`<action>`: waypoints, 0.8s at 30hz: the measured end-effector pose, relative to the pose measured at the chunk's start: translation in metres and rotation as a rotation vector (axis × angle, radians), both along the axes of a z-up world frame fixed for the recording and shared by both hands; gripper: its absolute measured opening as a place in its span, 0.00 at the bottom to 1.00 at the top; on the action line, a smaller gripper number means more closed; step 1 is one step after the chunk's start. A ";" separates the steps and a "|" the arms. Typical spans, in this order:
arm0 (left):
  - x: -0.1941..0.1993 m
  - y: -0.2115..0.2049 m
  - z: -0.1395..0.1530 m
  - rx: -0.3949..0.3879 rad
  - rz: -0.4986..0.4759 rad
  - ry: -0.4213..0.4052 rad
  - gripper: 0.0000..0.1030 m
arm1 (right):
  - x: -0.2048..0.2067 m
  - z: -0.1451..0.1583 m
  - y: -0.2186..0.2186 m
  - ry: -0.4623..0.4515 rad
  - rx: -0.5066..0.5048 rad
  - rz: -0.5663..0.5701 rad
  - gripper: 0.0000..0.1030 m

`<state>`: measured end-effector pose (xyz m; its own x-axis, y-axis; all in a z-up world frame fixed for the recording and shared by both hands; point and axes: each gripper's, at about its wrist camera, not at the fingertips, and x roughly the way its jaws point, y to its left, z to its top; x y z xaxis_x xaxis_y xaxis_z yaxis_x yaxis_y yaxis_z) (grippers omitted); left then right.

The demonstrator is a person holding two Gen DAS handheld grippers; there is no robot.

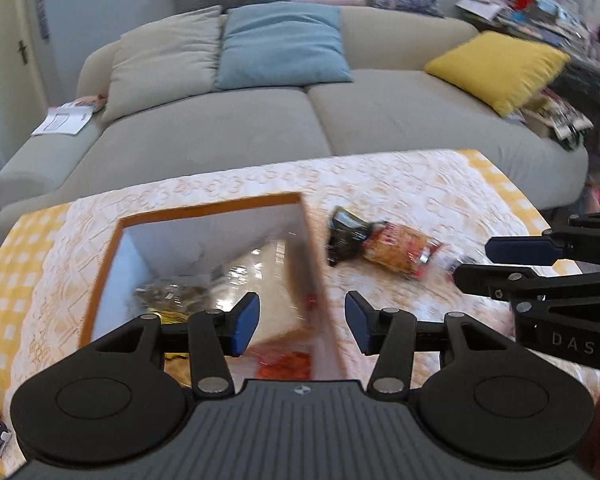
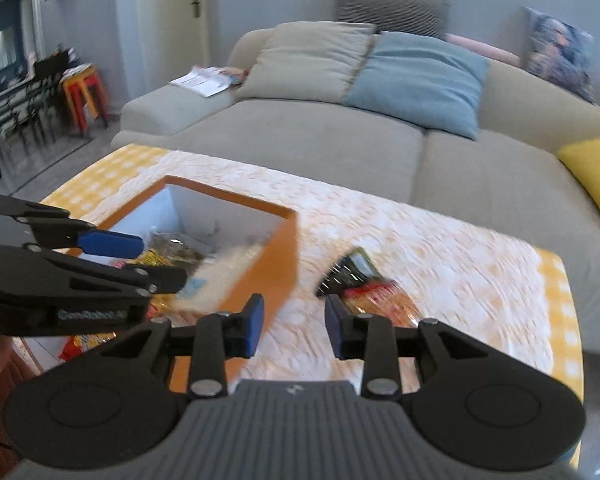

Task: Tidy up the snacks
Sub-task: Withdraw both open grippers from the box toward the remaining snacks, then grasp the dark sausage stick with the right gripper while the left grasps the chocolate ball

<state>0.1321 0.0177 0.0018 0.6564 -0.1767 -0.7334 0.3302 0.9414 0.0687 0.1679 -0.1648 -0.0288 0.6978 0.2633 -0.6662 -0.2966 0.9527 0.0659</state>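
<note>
An orange-rimmed white cardboard box holding bagged snacks sits under the left gripper, jaws apart and empty. Ahead of the right gripper, also parted, lie a red-and-orange crinkly snack bag and a dark foil packet; a hasty pinch may crush or drag them.

Box: orange outside, smooth white inside, looks like cardboard. Snack bags in it and two on the table: glossy crinkled plastic film. Tablecloth: woven cloth, raised pattern, matt. Sofa: grey matt fabric; cushions soft cloth. Left gripper and right gripper: matt black plastic, ribbed grey body, blue matt pads, small shiny metal pins. Papers on sofa arm.
</note>
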 end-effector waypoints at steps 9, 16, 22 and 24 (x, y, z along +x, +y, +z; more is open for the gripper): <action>-0.021 -0.046 -0.015 -0.008 -0.116 0.077 0.57 | -0.027 -0.040 -0.083 0.099 0.087 -0.188 0.38; -0.020 -0.070 -0.037 0.001 -0.168 0.201 0.57 | -0.028 -0.079 -0.122 0.234 0.120 -0.325 0.47; -0.011 -0.085 -0.052 0.015 -0.156 0.259 0.57 | -0.019 -0.102 -0.142 0.347 0.213 -0.437 0.50; -0.007 -0.089 -0.056 0.027 -0.148 0.277 0.57 | -0.011 -0.107 -0.146 0.372 0.255 -0.465 0.49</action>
<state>0.1255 -0.0710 -0.0544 0.3994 -0.2332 -0.8866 0.4735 0.8806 -0.0184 0.1571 -0.3110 -0.1360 0.5113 0.1709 -0.8422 0.2298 0.9172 0.3256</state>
